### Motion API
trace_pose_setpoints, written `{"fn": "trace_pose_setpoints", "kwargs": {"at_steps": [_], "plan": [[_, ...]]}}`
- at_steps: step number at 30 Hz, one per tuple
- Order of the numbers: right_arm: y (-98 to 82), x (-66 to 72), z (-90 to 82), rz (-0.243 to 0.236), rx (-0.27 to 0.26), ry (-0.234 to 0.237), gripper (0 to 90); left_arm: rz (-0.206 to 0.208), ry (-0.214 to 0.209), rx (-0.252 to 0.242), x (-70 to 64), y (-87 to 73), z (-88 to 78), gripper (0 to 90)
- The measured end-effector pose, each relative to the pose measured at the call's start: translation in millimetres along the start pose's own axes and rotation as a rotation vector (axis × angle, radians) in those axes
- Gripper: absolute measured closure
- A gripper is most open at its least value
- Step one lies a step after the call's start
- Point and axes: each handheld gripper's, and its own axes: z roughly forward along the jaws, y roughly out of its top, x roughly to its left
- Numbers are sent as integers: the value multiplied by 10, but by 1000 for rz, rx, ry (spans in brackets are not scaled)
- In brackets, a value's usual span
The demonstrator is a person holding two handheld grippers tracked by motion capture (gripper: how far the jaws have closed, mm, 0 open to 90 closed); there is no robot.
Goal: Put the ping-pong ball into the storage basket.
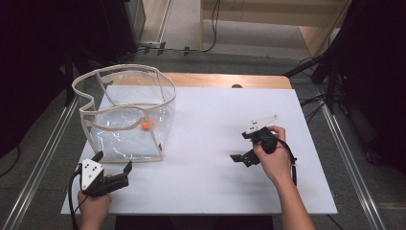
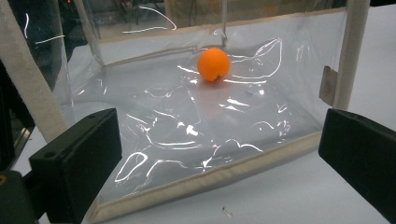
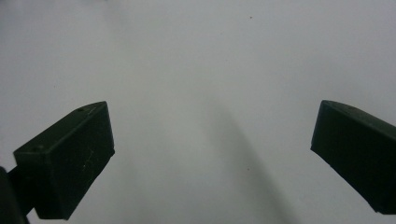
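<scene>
A clear plastic bag (image 1: 125,112) with beige trim stands open on the left of the white table (image 1: 215,182). An orange ball (image 1: 145,125) lies on its floor. My left gripper (image 1: 113,161) is open just in front of the bag's near bottom edge, apart from it. In the left gripper view the ball (image 2: 213,64) shows through the clear wall, behind the beige bottom seam (image 2: 205,179), with the left gripper (image 2: 219,140) spread wide. My right gripper (image 1: 241,146) is open over bare table right of centre. The right gripper (image 3: 212,135) has nothing between its jaws.
A wooden strip (image 1: 230,80) borders the table's far edge. Metal rails (image 1: 43,158) run along both sides of the table. Cables and dark stands (image 1: 335,72) sit on the floor beyond. A small tag (image 2: 328,85) hangs on the bag's right corner post.
</scene>
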Motion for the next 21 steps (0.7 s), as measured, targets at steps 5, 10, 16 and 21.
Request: {"fn": "trace_pose_setpoints", "kwargs": {"at_steps": [5, 10, 16, 21], "plan": [[-110, -37, -36, 18, -25, -3, 0, -1, 1, -2, 1, -1, -1, 0], [-217, -62, -72, 36, -48, -11, 0, -1, 0, -1, 1, 0, -3, 0], [-329, -85, -145, 53, -81, -28, 0, -1, 0, -1, 3, 0, -5, 0], [-447, -110, -191, 62, -107, -38, 0, 2, 0, -1, 2, -1, -4, 0]]}}
